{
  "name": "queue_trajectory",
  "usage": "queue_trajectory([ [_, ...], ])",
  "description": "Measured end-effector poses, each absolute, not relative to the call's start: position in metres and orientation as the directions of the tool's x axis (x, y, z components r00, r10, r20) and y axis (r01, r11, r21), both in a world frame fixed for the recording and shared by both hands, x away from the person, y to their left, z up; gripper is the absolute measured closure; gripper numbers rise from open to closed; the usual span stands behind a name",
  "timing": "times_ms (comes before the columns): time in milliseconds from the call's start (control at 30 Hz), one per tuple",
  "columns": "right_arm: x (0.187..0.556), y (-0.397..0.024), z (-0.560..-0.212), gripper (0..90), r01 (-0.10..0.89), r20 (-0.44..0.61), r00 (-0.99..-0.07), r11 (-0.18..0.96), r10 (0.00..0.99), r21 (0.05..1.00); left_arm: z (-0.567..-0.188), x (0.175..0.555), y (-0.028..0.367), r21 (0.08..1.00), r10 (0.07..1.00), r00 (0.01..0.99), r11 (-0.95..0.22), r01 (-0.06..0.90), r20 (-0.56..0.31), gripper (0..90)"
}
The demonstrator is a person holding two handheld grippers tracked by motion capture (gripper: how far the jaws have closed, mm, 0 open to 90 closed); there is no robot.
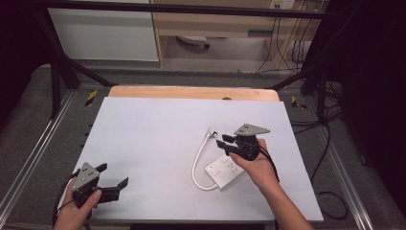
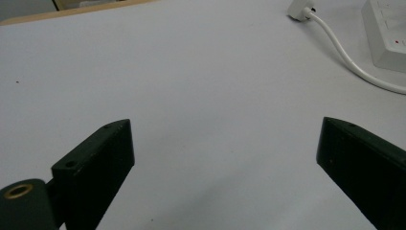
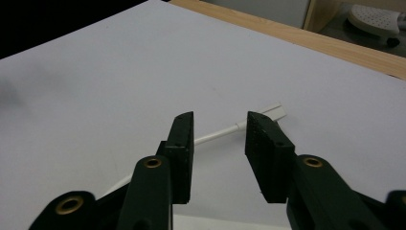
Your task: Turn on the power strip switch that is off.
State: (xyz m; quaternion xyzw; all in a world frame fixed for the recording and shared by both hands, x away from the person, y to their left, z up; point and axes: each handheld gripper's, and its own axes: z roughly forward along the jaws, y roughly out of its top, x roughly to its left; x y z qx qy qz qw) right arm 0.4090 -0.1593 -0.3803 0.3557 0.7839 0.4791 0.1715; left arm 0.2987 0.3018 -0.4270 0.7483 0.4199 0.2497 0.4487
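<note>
A: Left to right. Your left gripper (image 1: pixel 111 182) is parked at the near left of the white table sheet (image 1: pixel 153 139), well apart from the white rectangular plastic power strip (image 1: pixel 224 170). Jaws wide apart, nothing between them. Looks like it's simply kept clear of the work.

B: And the strip itself?

A: Flat on the sheet, right of centre, sockets up. Its white round cord (image 1: pixel 196 165) loops off the strip's left side and runs to the far side, ending in the white plug (image 1: pixel 211 131), which lies loose beyond the strip.

B: Right side?

A: Your right gripper (image 1: pixel 224 141) hovers over the strip's far edge, aimed at the plug end. Jaws partly apart and gripping nothing; in the right gripper view the cord (image 3: pixel 218 135) runs across behind the gap. My read: you're lined up on the cord just short of the plug (image 3: pixel 277 113).
</note>
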Motion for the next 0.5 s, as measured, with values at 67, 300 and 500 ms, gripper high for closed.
queue_trajectory([
  [67,0.4086,-0.1597,-0.3795,61.8,0.397,0.077,-0.685,0.283,0.724,0.873,-0.4269,0.2986,0.3018,0.881,0.852,0.523,-0.245,0.404,-0.003,5.9],
  [300,0.408,-0.1643,-0.3747,48.3,0.398,0.092,-0.68,0.261,0.727,0.879,-0.427,0.2986,0.3018,0.881,0.852,0.523,-0.245,0.404,-0.003,5.8],
  [500,0.4083,-0.1697,-0.3703,30.6,0.398,0.113,-0.667,0.223,0.736,0.89,-0.427,0.2986,0.3017,0.881,0.852,0.523,-0.244,0.405,-0.004,5.8],
])
